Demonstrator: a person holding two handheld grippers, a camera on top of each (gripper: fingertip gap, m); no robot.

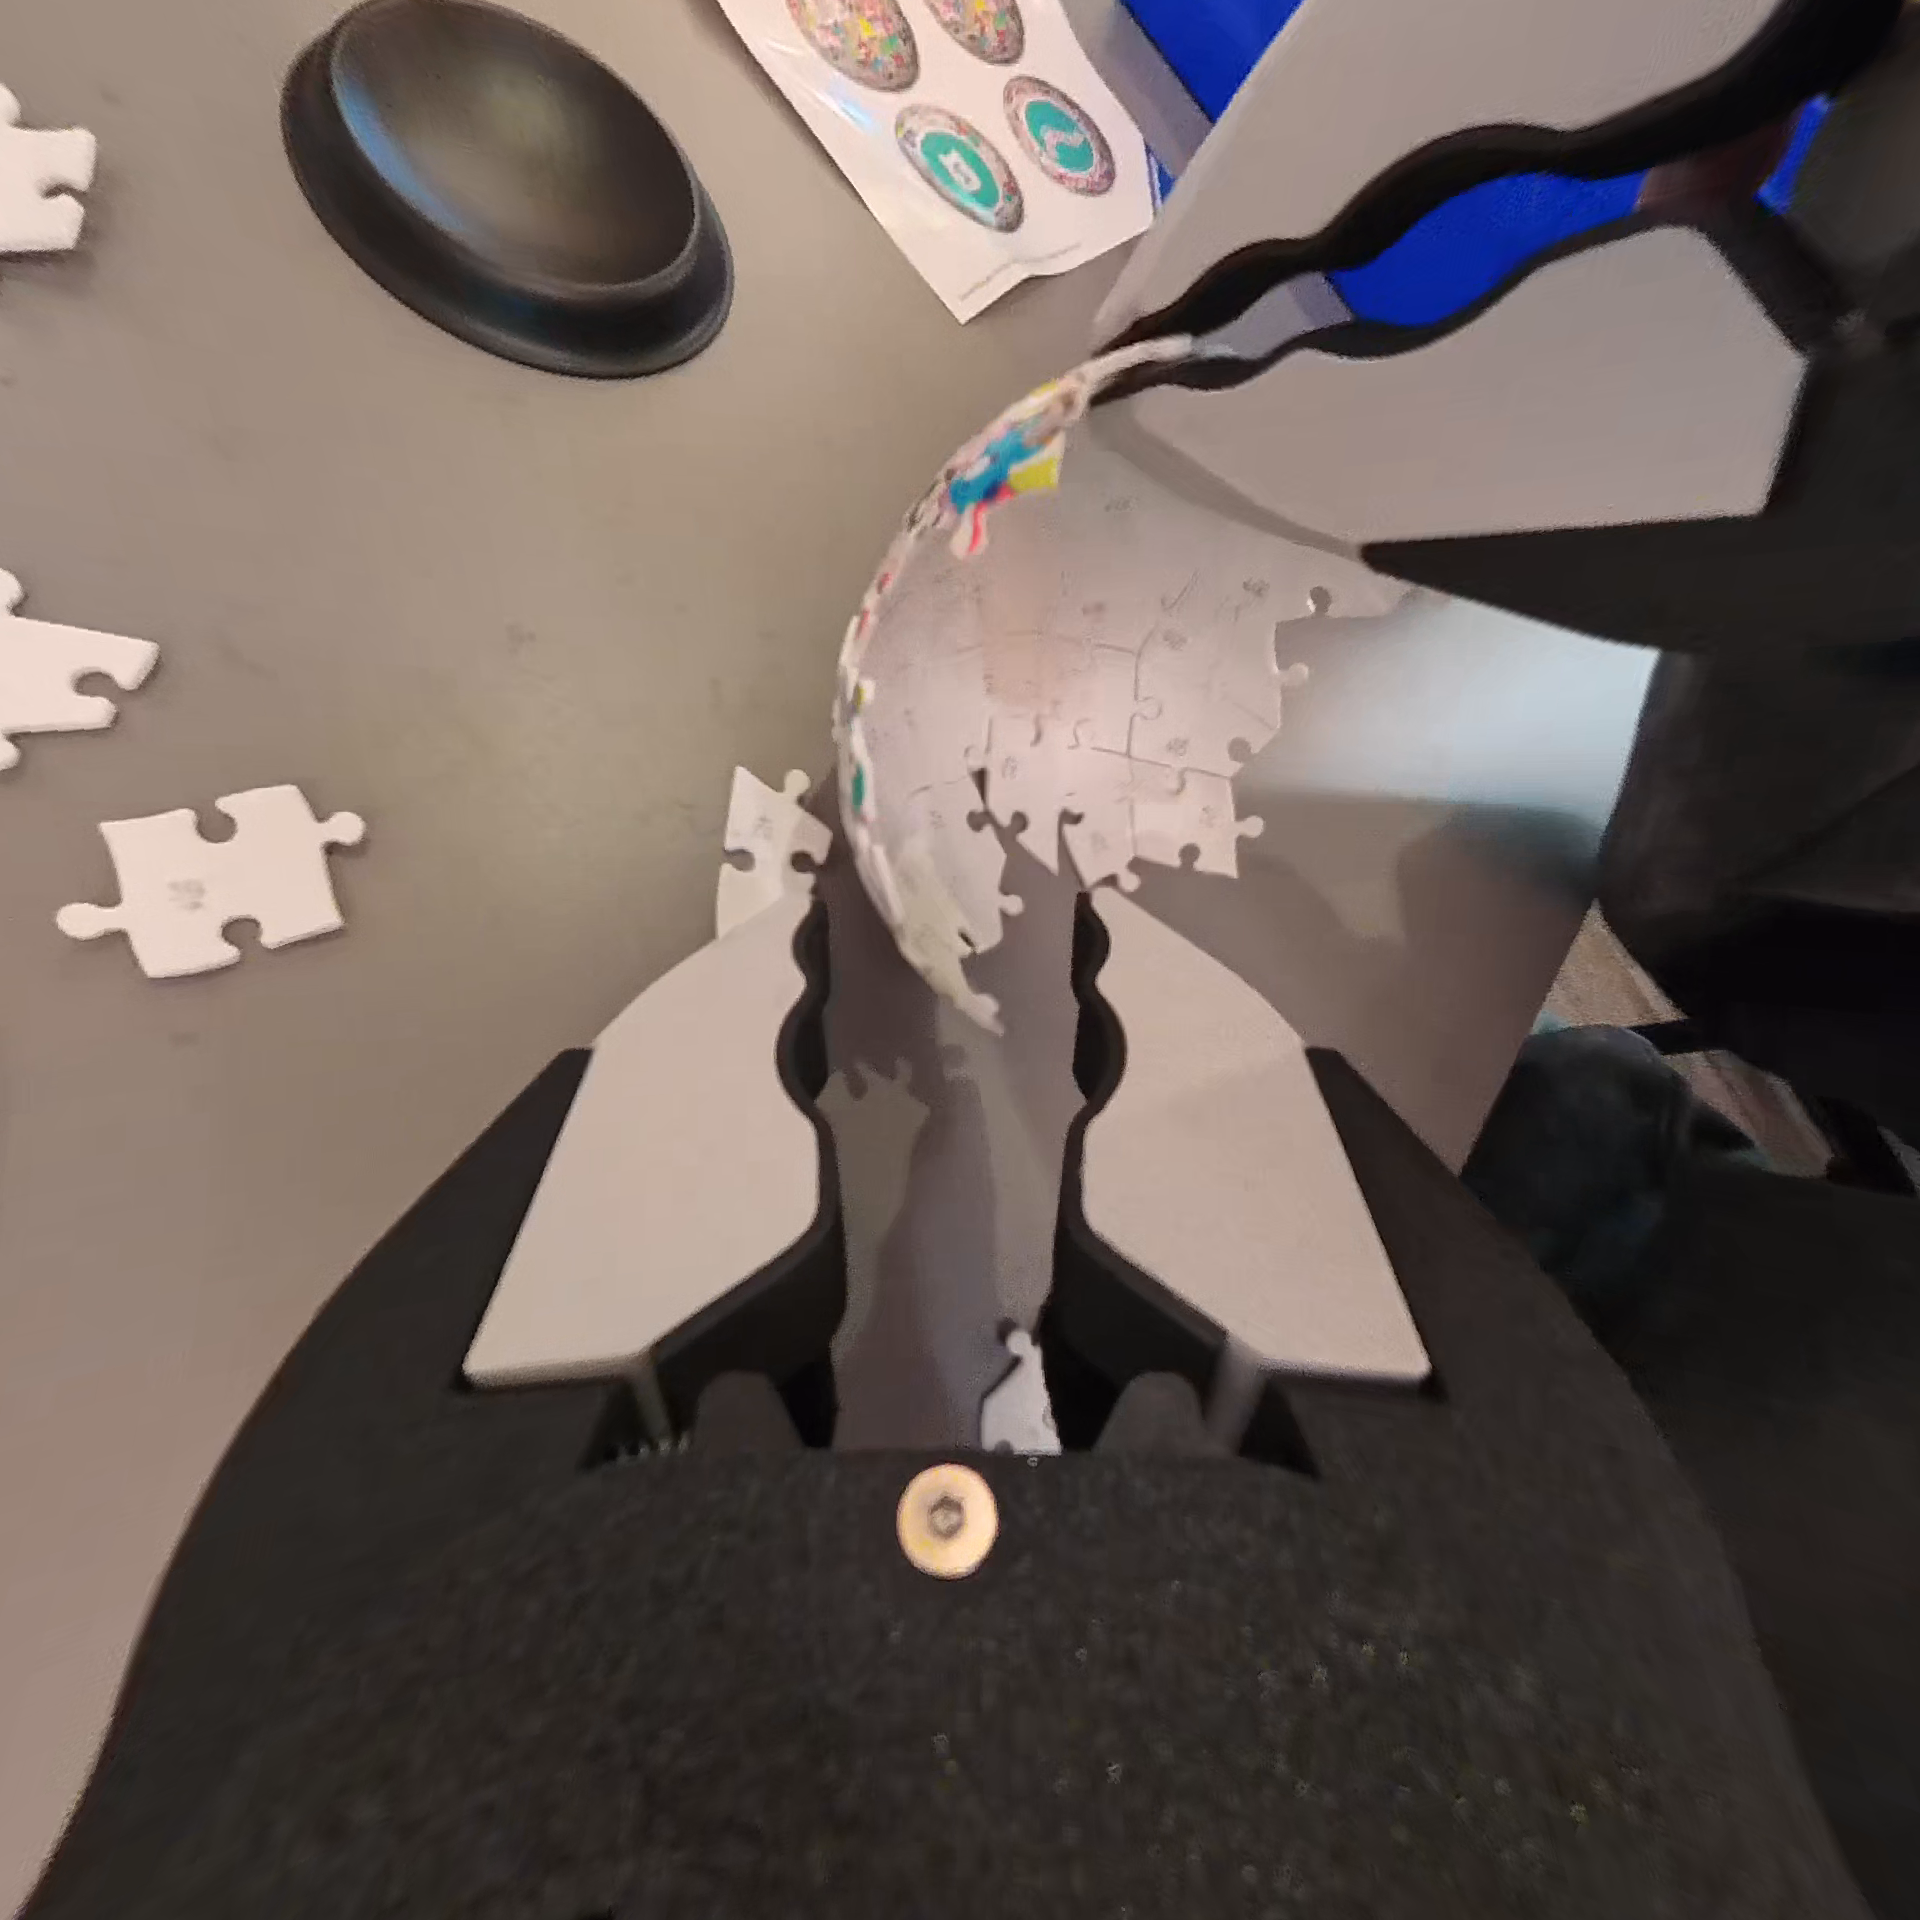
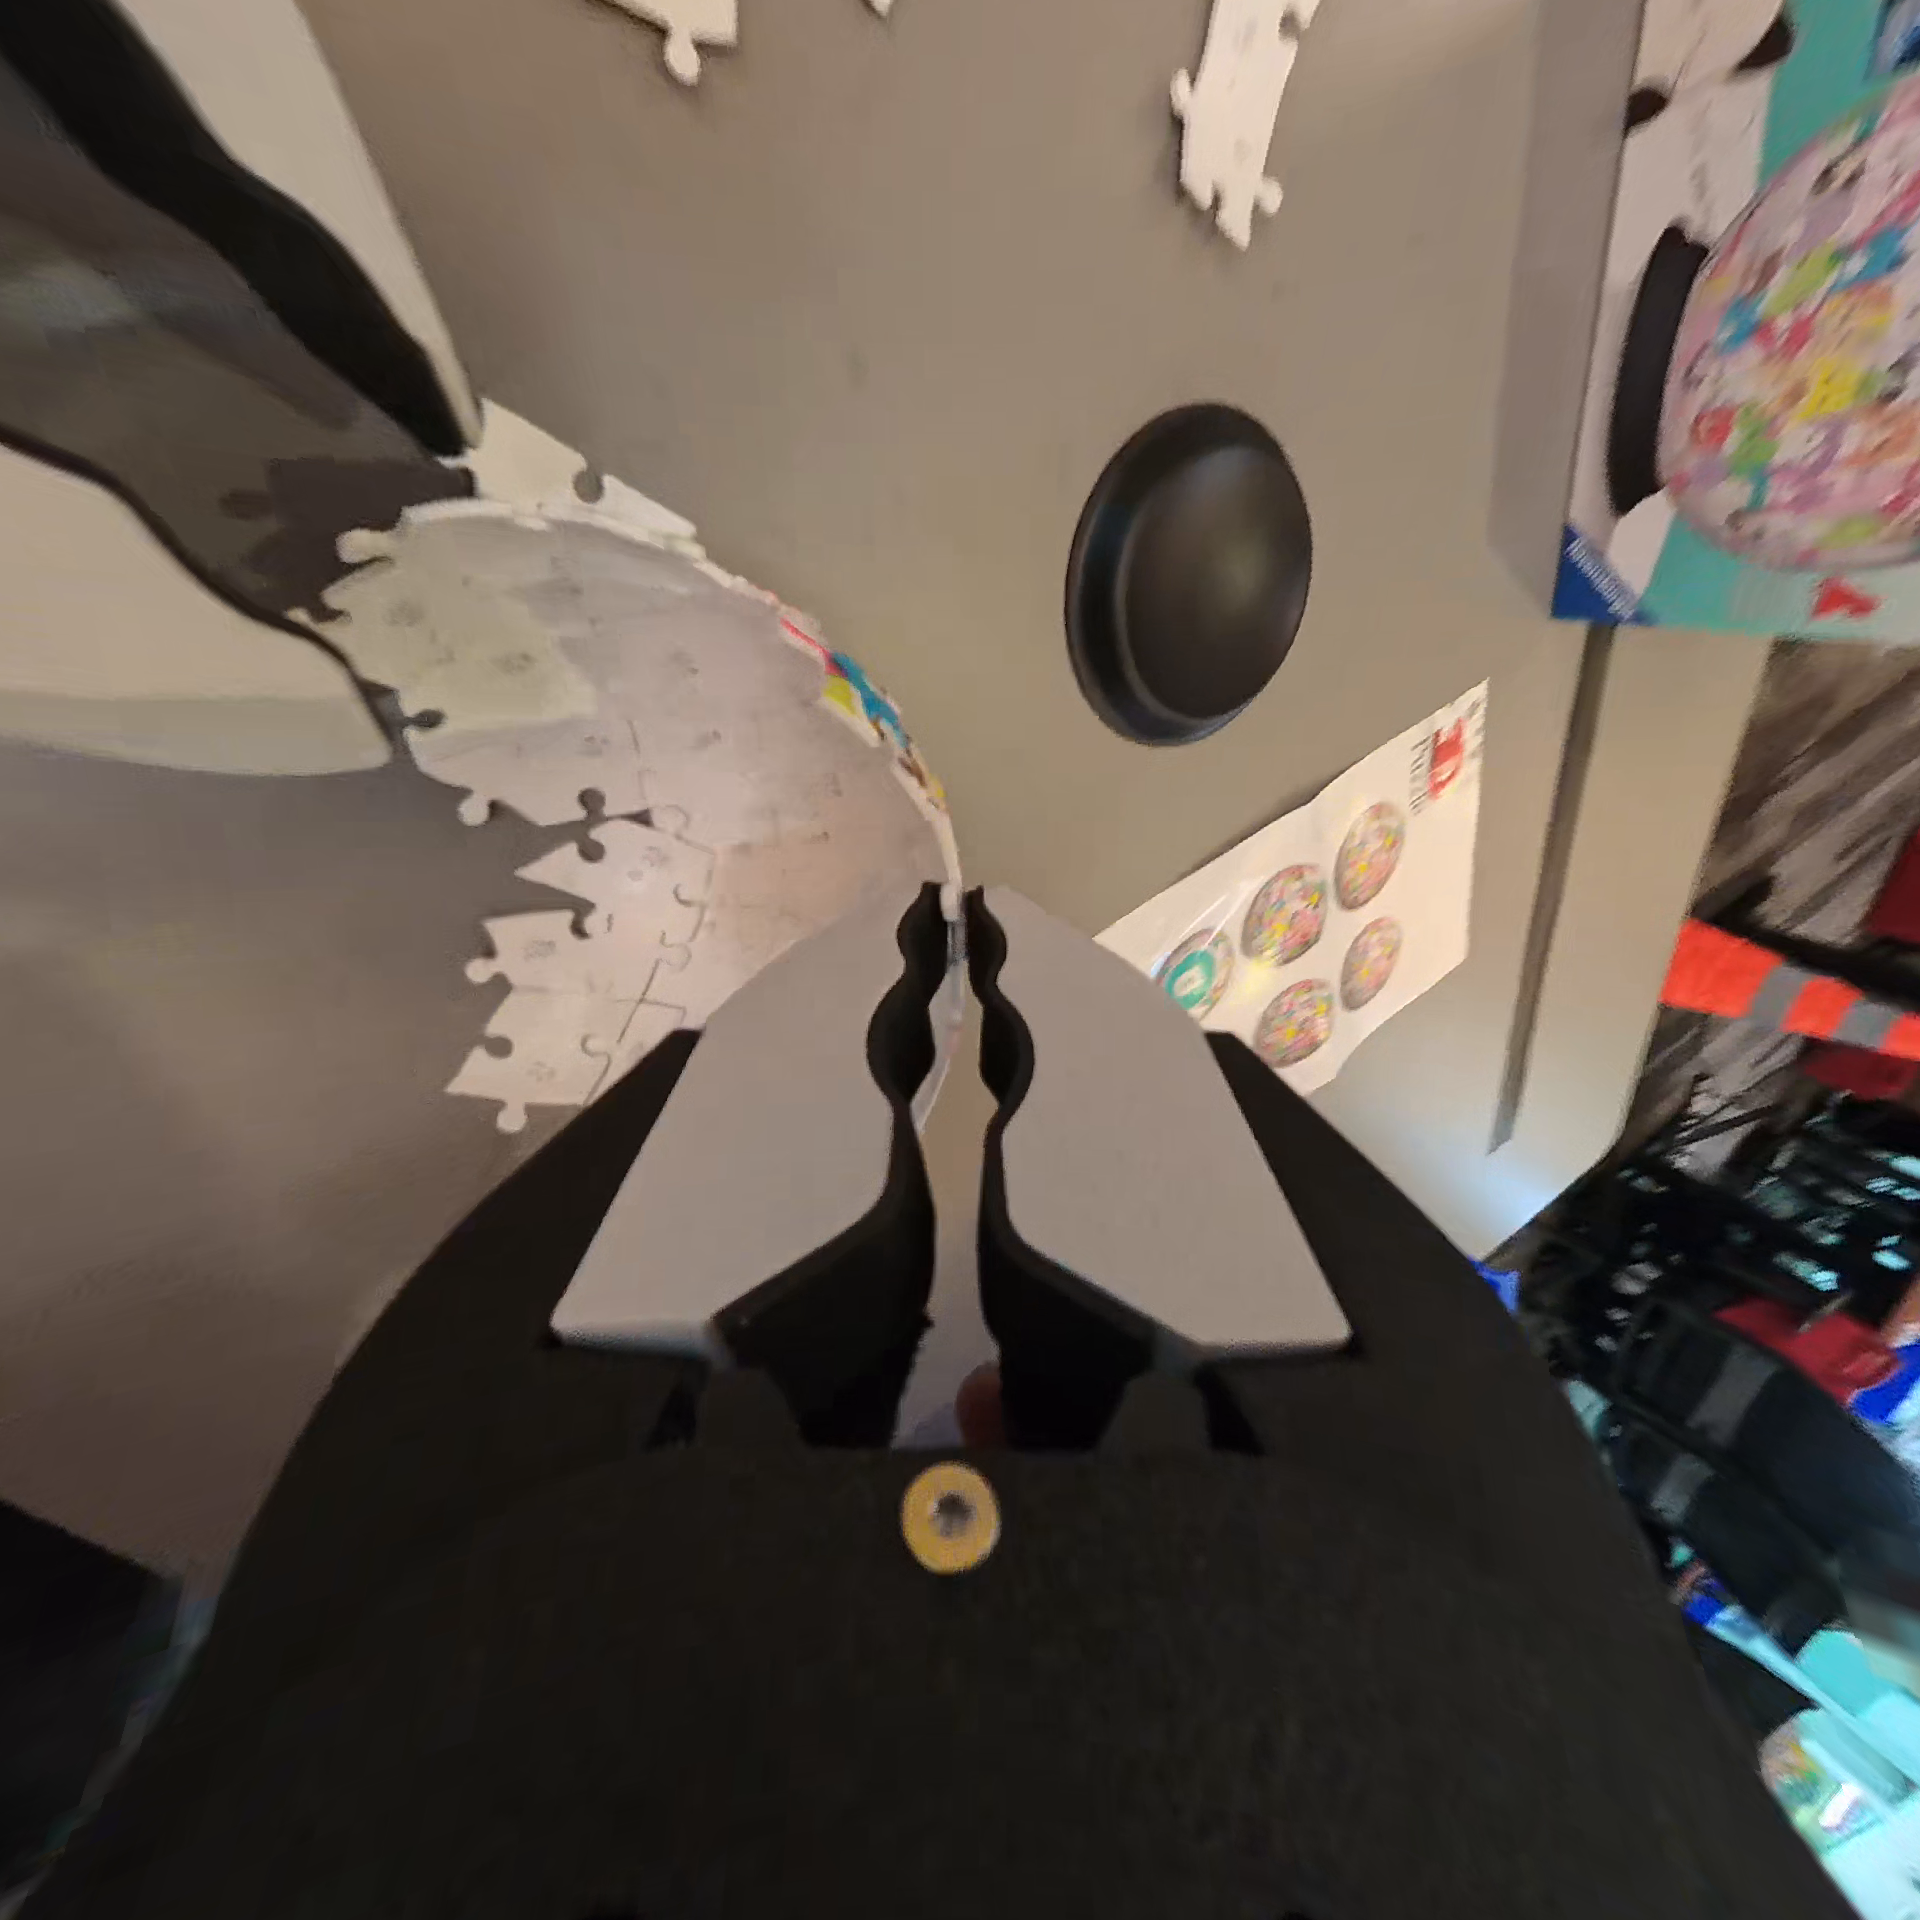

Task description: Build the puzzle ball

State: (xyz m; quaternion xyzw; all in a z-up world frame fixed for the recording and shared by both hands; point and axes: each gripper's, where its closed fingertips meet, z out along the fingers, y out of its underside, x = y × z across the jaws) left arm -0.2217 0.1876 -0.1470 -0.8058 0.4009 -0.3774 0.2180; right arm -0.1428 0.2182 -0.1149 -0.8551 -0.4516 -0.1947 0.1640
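A partly built puzzle ball (image 1: 1060,686), a curved white shell with a colourful outer face, hangs above the grey table (image 1: 468,623). My right gripper (image 2: 958,920) is shut on the shell's rim (image 2: 727,748); in the left wrist view it reaches in from the upper right (image 1: 1117,369). My left gripper (image 1: 948,925) is open, and the shell's jagged lower edge hangs between its fingertips. In the right wrist view the left gripper (image 2: 416,582) straddles the shell's far edge at the upper left. Loose white pieces (image 1: 208,894) lie on the table to the left.
A black round stand (image 1: 509,187) sits at the back left, also in the right wrist view (image 2: 1190,571). A printed instruction sheet (image 1: 956,135) lies beside it. The puzzle box (image 2: 1766,364) stands at the far right. One piece (image 1: 769,831) lies by my left fingertip. The table edge runs along the right. There is about 9 cm between the tips of the two grippers.
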